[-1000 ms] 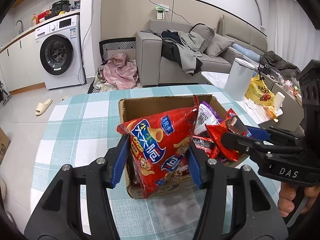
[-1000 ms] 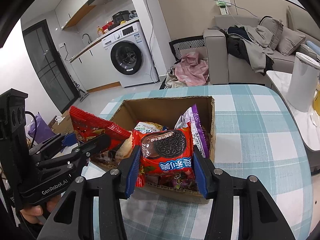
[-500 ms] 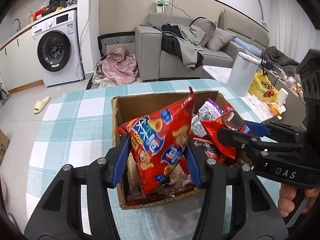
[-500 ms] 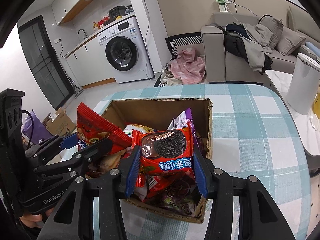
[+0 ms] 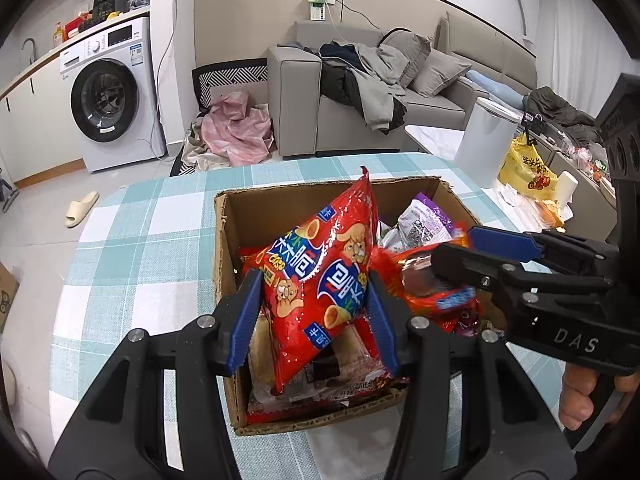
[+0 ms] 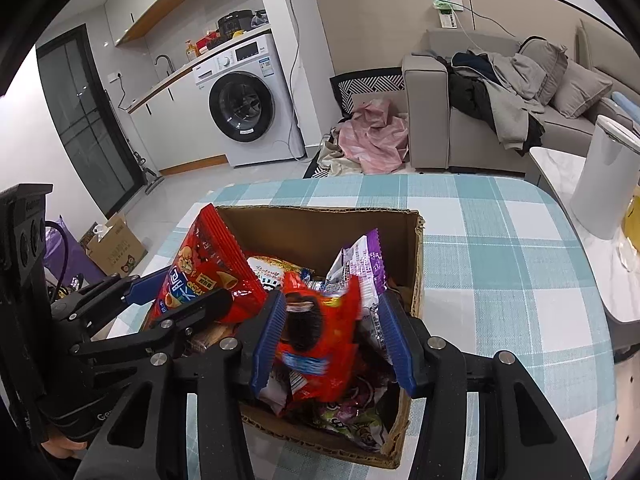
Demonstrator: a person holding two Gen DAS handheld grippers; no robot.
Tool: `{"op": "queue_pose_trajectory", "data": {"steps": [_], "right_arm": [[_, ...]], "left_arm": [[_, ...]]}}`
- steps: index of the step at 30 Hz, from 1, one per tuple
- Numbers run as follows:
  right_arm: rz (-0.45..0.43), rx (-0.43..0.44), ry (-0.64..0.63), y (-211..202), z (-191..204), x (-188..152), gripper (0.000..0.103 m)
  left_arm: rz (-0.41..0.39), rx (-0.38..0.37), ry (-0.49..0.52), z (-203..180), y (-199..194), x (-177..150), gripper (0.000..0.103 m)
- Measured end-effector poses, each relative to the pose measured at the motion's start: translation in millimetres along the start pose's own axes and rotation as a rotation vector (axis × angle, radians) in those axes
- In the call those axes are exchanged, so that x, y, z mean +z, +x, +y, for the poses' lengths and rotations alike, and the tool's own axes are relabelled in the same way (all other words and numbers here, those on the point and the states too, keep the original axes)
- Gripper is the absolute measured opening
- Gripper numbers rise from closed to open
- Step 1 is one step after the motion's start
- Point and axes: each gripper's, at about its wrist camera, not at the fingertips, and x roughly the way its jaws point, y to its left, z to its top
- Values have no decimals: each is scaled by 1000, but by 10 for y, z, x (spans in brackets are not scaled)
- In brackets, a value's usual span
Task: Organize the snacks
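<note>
Risk: cardboard box [image 5: 224, 240] already heaped; both packs released at once may slide off pile, spill over box rim onto checked tabletop [image 5: 132, 248]. Crisps could crush under tight squeeze.

Left gripper [image 5: 314, 312]: jaws clamped narrow on red crisp bag [image 5: 320, 276], bag upright above box's near-left part.

Right gripper [image 6: 332, 340]: jaws part open, pads pressing red cookie pack [image 6: 320, 332], blurred, over box's near-right part, purple pack [image 6: 360, 264] just behind.
</note>
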Motion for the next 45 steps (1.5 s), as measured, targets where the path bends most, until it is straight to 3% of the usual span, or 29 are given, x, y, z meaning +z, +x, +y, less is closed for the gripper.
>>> {"op": "queue_pose_trajectory", "data": {"steps": [8,10,11,13,15,22,26,45], "right_arm": [[-15,0,-13,-21,-6,26,54],[-15,1,-18,-54,4,12,58],[-18,-1,-22,-67,8,5,62],[-31,-6,-34,-120,23,-16,67],[-41,-9,-44,-172,38,-40,72],[-81,-15,-50,-388,61,-126,97],[-95,-24,-72,-465,107,-204,102],[-192,-11,-132,-868,242,-709,103]], "left_arm": [[6,-4,-13,31,-34,-3,51],[1,-1,-16,46,-73,-16,57],[-2,4,-15,51,-96,-26,65],[-13,-2,-7,52,-157,-43,68],[-28,23,7,43,-239,-65,80],[-62,59,27,42,-508,-187,87],[-95,67,29,43,-670,-287,103],[-157,100,15,87,-1096,-912,103]]}}
